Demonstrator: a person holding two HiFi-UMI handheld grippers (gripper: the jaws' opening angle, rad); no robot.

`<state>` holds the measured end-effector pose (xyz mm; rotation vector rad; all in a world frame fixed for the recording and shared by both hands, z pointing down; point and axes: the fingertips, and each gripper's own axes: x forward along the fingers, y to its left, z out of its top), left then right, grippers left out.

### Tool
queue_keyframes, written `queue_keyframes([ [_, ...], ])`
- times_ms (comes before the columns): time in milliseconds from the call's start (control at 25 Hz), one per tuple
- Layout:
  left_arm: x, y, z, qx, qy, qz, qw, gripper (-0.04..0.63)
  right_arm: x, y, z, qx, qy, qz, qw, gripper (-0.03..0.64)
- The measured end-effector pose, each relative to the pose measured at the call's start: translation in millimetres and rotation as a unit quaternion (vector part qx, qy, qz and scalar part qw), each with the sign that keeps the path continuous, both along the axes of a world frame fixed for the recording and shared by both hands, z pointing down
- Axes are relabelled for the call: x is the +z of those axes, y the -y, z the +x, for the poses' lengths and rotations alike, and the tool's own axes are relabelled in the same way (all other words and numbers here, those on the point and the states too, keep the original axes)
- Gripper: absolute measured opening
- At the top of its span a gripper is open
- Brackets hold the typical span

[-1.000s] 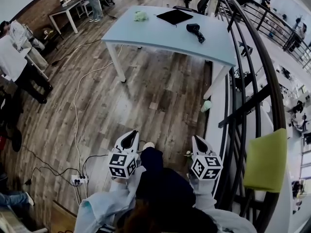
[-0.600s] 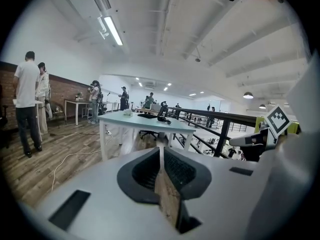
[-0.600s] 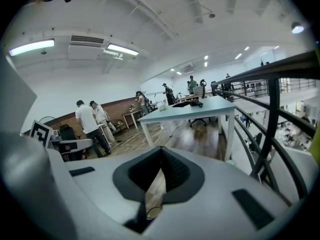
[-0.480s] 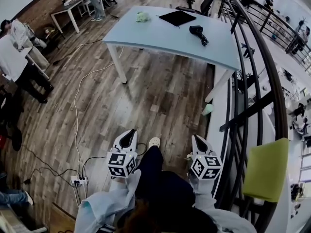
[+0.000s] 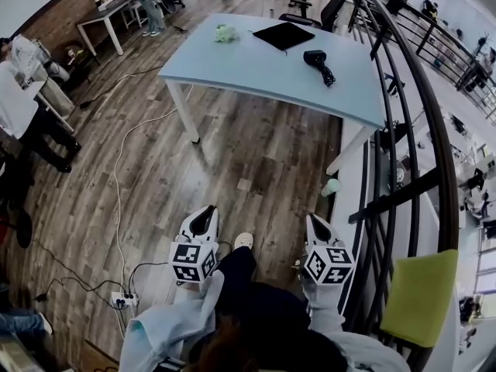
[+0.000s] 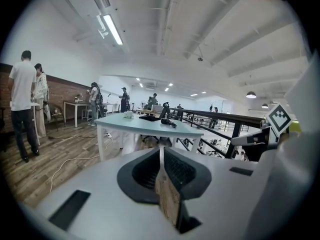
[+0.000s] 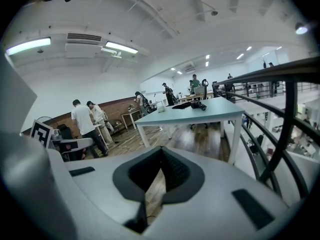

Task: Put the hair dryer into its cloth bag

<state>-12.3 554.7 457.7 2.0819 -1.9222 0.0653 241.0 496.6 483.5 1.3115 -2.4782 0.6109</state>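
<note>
Both tools sit low at six o'clock: the left gripper and the right gripper are each clenched on nothing. Far off at twelve o'clock, the table carries the hair dryer, with the flat black cloth bag near it at its ten o'clock, not touching.
</note>
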Motion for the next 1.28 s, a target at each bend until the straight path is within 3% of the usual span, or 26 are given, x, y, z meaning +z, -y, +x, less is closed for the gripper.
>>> queue_keyframes([
  [640,-18,119,-41,0.013,0.002,0.013,0.9998,0.040,-17,111,-40,0.009,-0.003,0.008,1.000,0.006],
  [1080,-19,173,-72,0.025,0.005,0.018,0.9995,0.040,-17,161,-71,0.022,-0.011,0.021,0.999,0.008],
  [1160,-19,180,-75,0.030,0.007,0.018,0.9994,0.040,-17,166,-75,0.024,-0.003,0.019,1.000,0.095],
  [1280,-15,186,-80,0.035,0.010,0.016,0.9992,0.040,-16,172,-83,0.018,0.017,0.018,1.000,0.166],
])
